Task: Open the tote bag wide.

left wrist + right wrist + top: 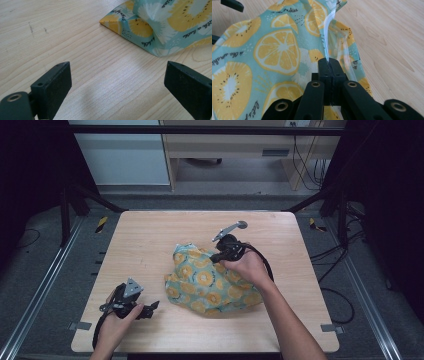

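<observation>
One cloth (277, 50) edge pinched (right tongs (329, 65))

Both forearms were bare, no sleeves at all. Each hand carried a black gripper. The left gripper (131, 304) had a grey three-cornered plate on top and a black cable looping off it. The right gripper (227, 248) had a grey arm ending in a round disc, plus its own black cable. Up close, the jaws were chunky matte black blocks, and the black linkage arms behind them had brass-coloured rivets.
</observation>
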`<state>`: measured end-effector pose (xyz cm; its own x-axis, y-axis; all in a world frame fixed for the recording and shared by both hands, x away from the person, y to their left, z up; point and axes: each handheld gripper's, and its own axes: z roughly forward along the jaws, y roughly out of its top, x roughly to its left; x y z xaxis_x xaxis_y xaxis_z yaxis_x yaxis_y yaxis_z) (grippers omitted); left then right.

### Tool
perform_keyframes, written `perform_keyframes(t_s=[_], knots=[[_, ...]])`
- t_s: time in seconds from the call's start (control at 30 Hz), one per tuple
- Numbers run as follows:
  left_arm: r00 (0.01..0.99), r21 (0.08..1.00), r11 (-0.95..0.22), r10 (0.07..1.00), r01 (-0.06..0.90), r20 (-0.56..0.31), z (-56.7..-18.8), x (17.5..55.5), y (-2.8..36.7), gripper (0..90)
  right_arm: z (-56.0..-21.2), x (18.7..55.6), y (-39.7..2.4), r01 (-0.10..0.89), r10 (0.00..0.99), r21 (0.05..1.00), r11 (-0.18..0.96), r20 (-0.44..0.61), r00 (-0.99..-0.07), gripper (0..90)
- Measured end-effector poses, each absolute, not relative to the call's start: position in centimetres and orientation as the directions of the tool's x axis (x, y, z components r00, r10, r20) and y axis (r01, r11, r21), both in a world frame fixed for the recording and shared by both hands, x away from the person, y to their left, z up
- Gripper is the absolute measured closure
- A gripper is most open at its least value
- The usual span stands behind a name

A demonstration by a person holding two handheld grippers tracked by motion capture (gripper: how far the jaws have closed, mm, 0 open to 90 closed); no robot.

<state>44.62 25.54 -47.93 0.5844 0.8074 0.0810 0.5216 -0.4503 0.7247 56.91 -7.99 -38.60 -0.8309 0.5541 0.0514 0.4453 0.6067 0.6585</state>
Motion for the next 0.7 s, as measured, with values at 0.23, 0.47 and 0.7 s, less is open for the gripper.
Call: perform_keyframes(t_s=[0.23, 0.47, 0.7], knots=[[0.584, 0.724, -0.451, 0.808, 0.522, 0.082, -47.9, 44.6, 25.6, 7.3, -37.2, 56.0, -8.7, 0.422, 0.550, 0.699, 0.577, 0.050, -0.834, 89.9], [0.583, 0.724, -0.451, 0.808, 0.522, 0.084, -47.9, 44.6, 25.6, 7.4, -35.7, 54.6, -9.3, 0.390, 0.541, 0.736, 0.554, 0.039, -0.840, 90.0], [0.579, 0.725, -0.448, 0.811, 0.523, 0.084, -47.8, 44.6, 25.7, 7.5, -34.2, 52.5, -9.5, 0.346, 0.521, 0.764, 0.545, 0.014, -0.853, 90.0]])
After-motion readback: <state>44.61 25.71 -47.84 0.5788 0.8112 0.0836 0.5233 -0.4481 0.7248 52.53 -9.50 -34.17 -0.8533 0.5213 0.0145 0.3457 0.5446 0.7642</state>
